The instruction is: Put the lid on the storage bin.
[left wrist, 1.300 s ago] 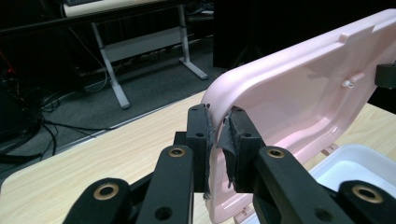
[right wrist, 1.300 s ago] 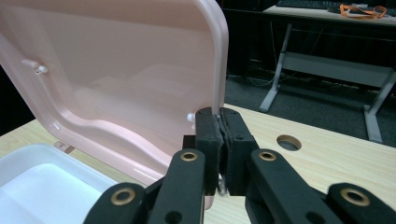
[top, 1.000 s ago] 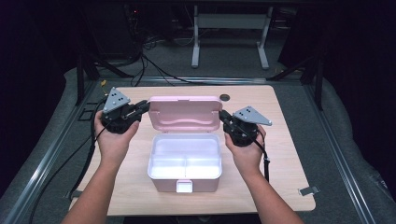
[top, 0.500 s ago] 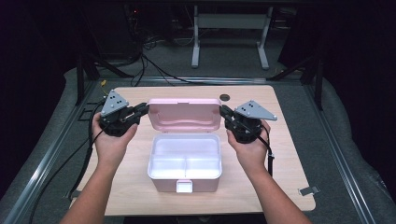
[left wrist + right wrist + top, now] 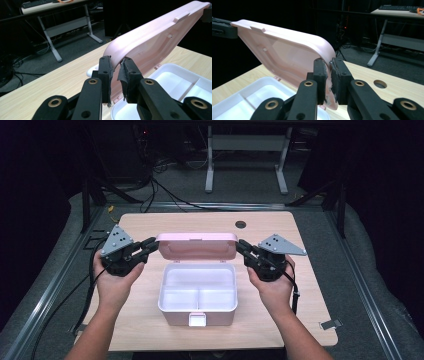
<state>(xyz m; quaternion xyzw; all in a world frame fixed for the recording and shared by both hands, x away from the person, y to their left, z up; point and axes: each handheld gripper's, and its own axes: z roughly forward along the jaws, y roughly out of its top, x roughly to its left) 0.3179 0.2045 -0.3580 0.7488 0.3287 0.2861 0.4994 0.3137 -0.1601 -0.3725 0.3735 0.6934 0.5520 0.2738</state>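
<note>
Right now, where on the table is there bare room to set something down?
Bare wood lies along the table's front edge beside the white box, behind the raised pink lid around the round hole, and at the far right edge. It is crowded beside the lid, where the left tool and right tool flank it.

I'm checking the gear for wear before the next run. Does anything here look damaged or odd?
Yes: the pads of the left gripper are frayed and peeling at the edges, and those of the right gripper look chipped. The pink lid and the white box look intact.
</note>
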